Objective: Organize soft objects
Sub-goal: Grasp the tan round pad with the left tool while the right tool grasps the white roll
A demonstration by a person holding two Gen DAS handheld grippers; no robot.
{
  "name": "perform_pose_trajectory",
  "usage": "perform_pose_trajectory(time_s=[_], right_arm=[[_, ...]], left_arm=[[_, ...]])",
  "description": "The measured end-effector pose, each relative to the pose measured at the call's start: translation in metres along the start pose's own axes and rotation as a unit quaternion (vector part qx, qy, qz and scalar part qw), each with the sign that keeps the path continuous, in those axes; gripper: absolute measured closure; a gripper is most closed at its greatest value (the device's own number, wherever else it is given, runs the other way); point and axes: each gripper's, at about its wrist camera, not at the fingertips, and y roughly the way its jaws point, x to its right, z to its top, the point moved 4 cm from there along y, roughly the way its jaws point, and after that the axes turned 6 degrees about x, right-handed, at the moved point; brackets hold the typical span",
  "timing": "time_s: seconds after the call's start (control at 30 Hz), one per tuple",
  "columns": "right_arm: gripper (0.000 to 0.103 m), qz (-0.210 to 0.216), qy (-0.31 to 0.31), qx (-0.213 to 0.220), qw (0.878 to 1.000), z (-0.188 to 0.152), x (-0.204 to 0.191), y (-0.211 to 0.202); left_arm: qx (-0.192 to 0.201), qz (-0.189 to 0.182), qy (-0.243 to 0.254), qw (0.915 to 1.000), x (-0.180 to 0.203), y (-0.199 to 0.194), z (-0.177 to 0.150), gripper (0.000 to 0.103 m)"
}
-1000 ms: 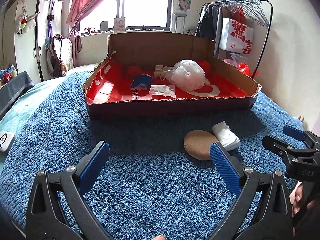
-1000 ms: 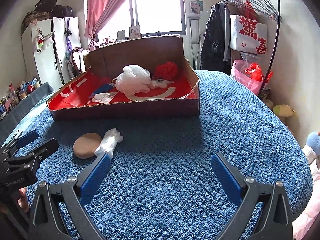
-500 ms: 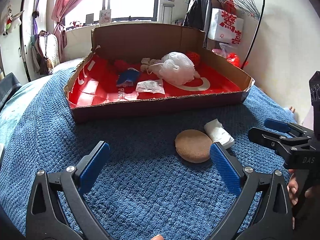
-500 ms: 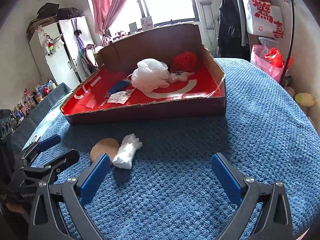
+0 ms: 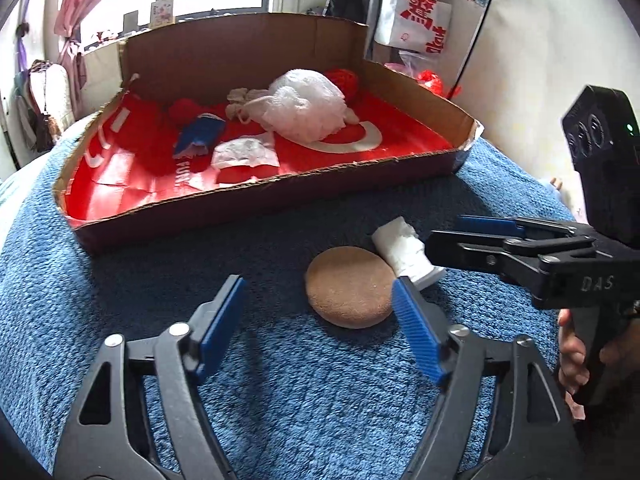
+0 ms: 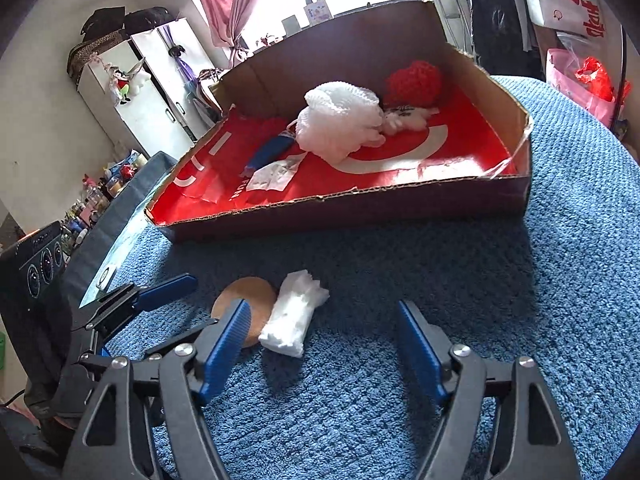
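Observation:
A round brown sponge (image 5: 350, 286) and a folded white cloth (image 5: 406, 252) lie side by side on the blue blanket, in front of a red-lined cardboard box (image 5: 256, 196). The box holds a white mesh puff (image 5: 306, 106), red yarn balls, a blue item and white tissue. My left gripper (image 5: 320, 320) is open, low over the blanket, with the sponge just inside its right finger. My right gripper (image 6: 322, 330) is open, with the white cloth (image 6: 294, 314) near its left finger and the sponge (image 6: 250, 300) partly hidden behind that finger. It also shows in the left wrist view (image 5: 452, 234).
The blue blanket (image 6: 500, 280) covers the bed all around. White cabinets (image 6: 140, 92) and a cluttered shelf stand at the left. A clothes rack with a white bag (image 5: 416, 20) and pink bags (image 6: 580, 80) stand at the right.
Both grippers have moved forward and down toward the sponge and the white cloth, which now lie close to the fingertips. The objects have not moved.

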Motion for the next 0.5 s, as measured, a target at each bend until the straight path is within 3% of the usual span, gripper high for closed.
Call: perform_pose_trajectory(time_s=[0.13,0.27,0.5], right_arm=[[0.046,0.018,-0.003,-0.018,1.0,0.0,-0.003,0.009],[0.088,0.037,-0.006,-0.038,0.999,-0.004,-0.006,0.017],[0.089,0.045,0.005,-0.013,0.999,0.003,-0.001,0.002]], left_arm=[[-0.016,-0.029,0.008,0.9994,0.009,0.01,-0.001,0.053],[-0.025,-0.044,0.014,0.9986,0.014,0.017,-0.003,0.058],[-0.018,-0.054,0.003,0.9984,0.011,0.01,0.0,0.063]])
